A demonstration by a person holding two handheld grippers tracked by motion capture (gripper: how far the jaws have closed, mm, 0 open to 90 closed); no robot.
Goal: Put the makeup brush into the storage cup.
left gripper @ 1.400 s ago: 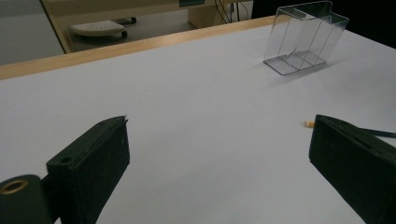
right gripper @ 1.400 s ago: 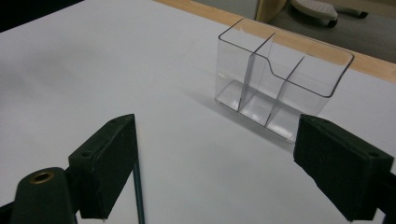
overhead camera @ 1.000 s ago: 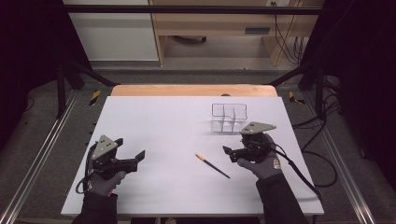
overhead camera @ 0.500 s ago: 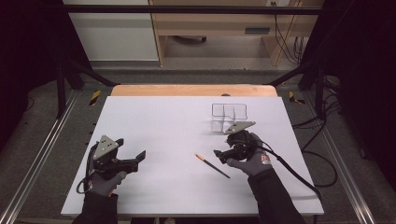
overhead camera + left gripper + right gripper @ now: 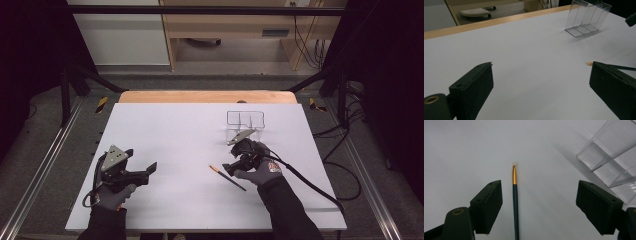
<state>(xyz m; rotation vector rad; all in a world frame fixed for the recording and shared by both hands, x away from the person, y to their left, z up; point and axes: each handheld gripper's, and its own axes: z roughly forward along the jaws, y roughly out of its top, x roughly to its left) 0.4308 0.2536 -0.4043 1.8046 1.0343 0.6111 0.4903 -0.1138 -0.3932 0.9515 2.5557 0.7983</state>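
The fingers (image 5: 487,206) of the right gripper (image 5: 235,167) are standing wide apart with a thin paintbrush (image 5: 515,202) lying flat on the table (image 5: 165,135) between them, closer to one pad than the other, and neither pad is touching it. Their jaws have just been closing a little, though the brush is not yet pinched. Compared with a second ago, the right hand (image 5: 260,170) is now sitting nearer the brush, having come away from the clear plastic organizer (image 5: 245,125) and down toward the tabletop, so the pickup looks to be starting. The brush is lying on the near side of the organizer, well apart from it, its pale tip (image 5: 211,167) pointing away from the right hand. The left gripper (image 5: 142,172) is resting far to the left of the organizer, its jaws also wide and holding nothing. The likely next step is squeezing the handle, then carrying it to the organizer.
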